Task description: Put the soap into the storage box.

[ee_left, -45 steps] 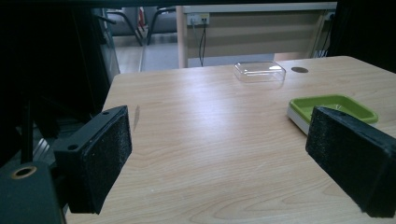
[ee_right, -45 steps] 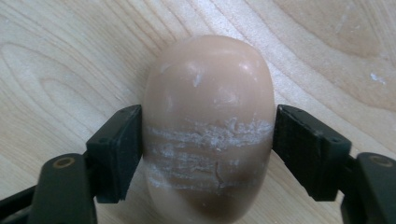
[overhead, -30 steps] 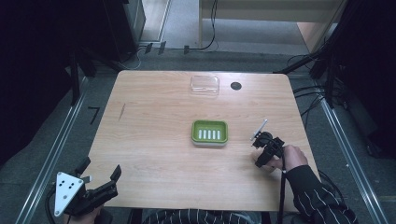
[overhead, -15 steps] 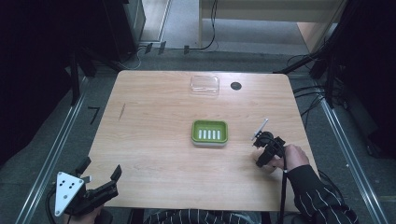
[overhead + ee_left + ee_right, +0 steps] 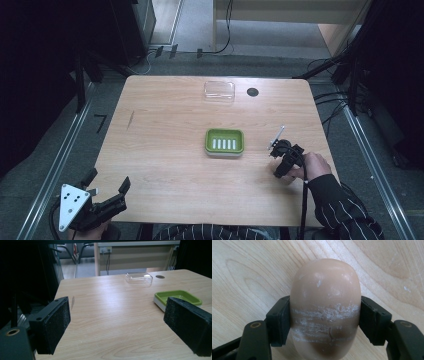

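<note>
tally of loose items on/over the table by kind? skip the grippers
Green soap dish: 1
Clear plastic lid: 1
Tan soap bar, clamped between the right gripper's jaws: 1
Total: 3

One soap bar [image 5: 325, 307], one green dish [image 5: 224, 141], one clear lid [image 5: 219, 90]
</note>
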